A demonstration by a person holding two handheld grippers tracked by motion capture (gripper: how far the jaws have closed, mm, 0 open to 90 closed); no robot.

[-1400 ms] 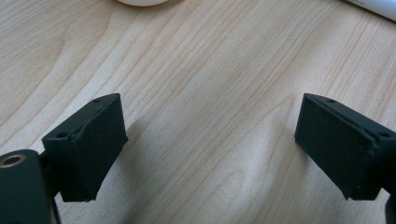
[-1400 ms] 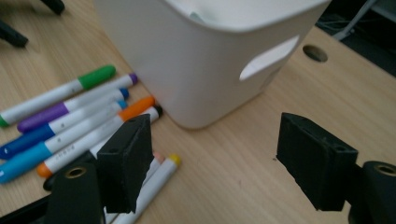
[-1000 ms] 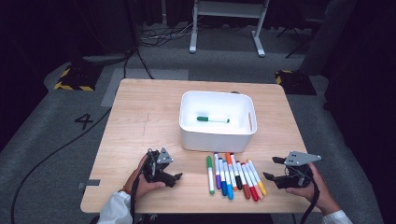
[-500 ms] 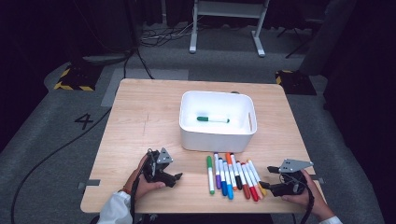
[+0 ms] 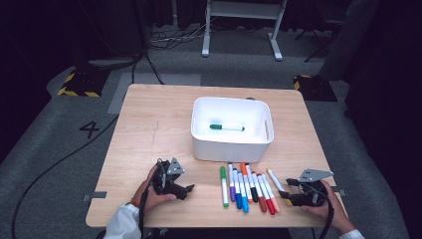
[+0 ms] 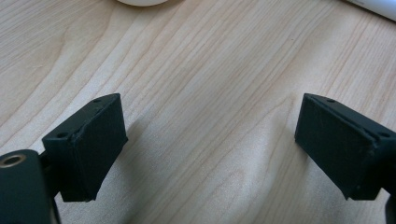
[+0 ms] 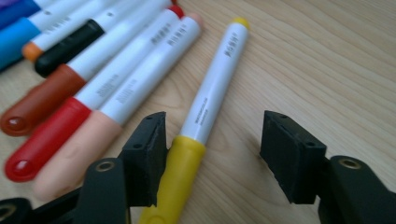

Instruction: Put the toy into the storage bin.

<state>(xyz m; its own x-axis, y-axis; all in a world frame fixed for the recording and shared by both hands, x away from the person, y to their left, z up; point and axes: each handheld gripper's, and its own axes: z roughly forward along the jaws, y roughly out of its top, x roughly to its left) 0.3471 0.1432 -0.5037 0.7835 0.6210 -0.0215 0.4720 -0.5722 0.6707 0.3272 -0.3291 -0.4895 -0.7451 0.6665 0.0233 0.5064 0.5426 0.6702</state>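
1. Yellow marker (image 7: pixel 211 88) lay flat on the wooden table (image 5: pixel 149 129) at the right end of the marker row, its long axis running from near the person toward the white bin (image 5: pixel 232 149); in the high view its far end leaned a little left, and its yellow cap was the near end.
2. Right gripper (image 5: pixel 287 194) sat low over that cap. In the right gripper view the cap lay between the jaws, against the left one, while the right one stood clear of it. The jaws had just been closing, and the marker was not yet clamped.
3. Beside the yellow marker lay eight more, side by side and roughly parallel: peach, red, brown, black, light blue, blue, purple and, set a little apart at the left, green. That made nine on the table.
4. One further green marker (image 5: pixel 227 127) lay crosswise inside the single bin, just beyond the row.
5. Left gripper (image 5: pixel 190 188) rested on the table, well apart from the row, its jaws parted over bare wood with nothing between them.
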